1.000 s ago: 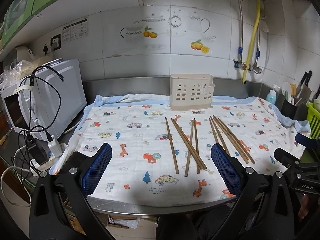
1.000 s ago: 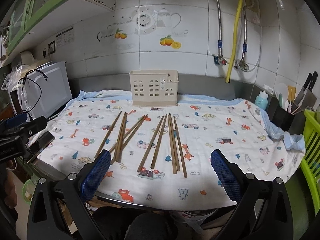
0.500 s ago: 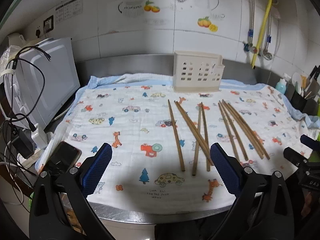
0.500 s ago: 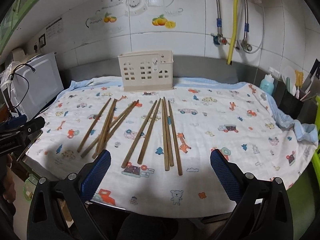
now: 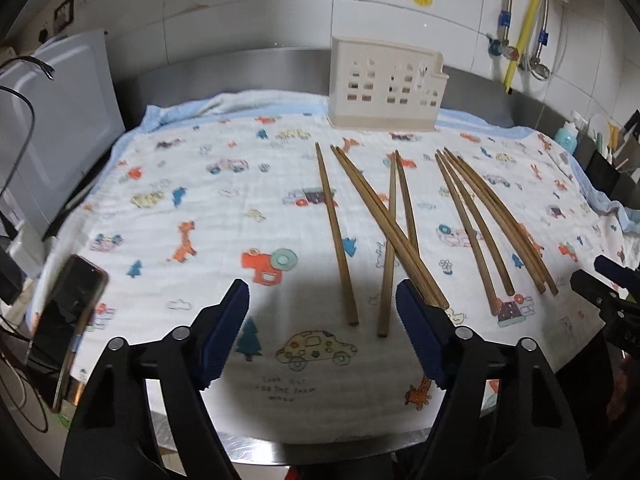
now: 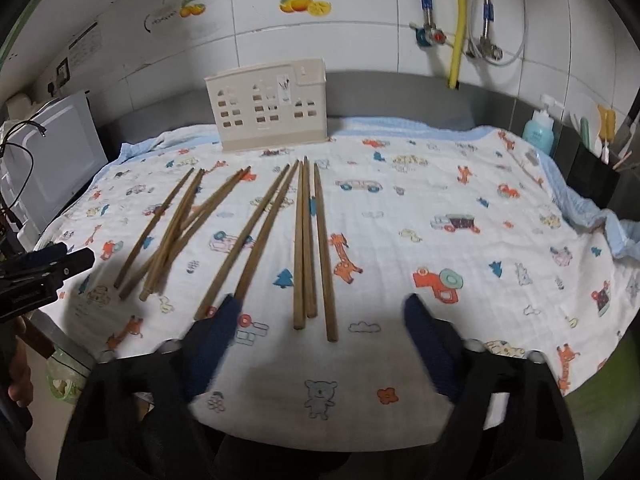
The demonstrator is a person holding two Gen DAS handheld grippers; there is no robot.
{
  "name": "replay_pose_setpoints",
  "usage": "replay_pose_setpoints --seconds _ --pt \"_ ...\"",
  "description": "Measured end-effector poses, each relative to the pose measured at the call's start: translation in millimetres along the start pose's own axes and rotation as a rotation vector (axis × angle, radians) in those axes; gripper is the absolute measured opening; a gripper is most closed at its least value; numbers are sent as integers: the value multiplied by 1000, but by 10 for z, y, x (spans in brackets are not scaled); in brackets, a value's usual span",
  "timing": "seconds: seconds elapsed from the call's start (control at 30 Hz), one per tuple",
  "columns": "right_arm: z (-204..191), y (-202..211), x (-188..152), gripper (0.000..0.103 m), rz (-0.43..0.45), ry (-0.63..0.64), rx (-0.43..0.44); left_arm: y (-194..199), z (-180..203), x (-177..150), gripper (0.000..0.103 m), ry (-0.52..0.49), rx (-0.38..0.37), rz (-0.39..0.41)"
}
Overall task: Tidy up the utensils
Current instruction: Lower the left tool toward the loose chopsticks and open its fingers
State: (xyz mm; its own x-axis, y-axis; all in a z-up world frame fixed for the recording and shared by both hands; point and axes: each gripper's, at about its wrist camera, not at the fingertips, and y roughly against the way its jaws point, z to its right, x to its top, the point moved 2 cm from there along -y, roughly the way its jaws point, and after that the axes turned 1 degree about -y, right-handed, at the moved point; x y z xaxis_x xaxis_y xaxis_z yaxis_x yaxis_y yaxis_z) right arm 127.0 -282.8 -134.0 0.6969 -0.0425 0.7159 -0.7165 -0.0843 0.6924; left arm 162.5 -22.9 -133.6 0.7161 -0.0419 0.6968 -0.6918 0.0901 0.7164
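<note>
While ten or so chopsticks [image 5: 404, 220] lie loose mid-tabletop before the holder [image 5: 386, 84] at its back edge, the left claw [image 5: 322, 332] and right claw [image 6: 320, 344], both empty, are closing, probably narrowing to pinch the near ends

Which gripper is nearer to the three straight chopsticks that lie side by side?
Right. The right gripper hovers directly over the near ends of the three chopsticks, jaws closing, nothing gripped. The left gripper hovers over the crossed chopsticks further left.
</note>
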Motion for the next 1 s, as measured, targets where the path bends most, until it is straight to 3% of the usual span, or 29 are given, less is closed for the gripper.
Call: replay_pose_setpoints --seconds 0.2,0.4,0.57,1.0 --pt "33 -97 -4 68 -14 -3 11 -179 18 -23 55 -2 -18 -42" --pt "63 -179 -10 60 -25 -11 21 -332 3 -21 46 25 -33 -78" --pt "93 -236 -24 50 -33 -21 33 -428 11 -4 41 37 -33 -96" --pt "145 -321 -31 40 -42 -35 40 -559 25 26 32 26 14 -106"
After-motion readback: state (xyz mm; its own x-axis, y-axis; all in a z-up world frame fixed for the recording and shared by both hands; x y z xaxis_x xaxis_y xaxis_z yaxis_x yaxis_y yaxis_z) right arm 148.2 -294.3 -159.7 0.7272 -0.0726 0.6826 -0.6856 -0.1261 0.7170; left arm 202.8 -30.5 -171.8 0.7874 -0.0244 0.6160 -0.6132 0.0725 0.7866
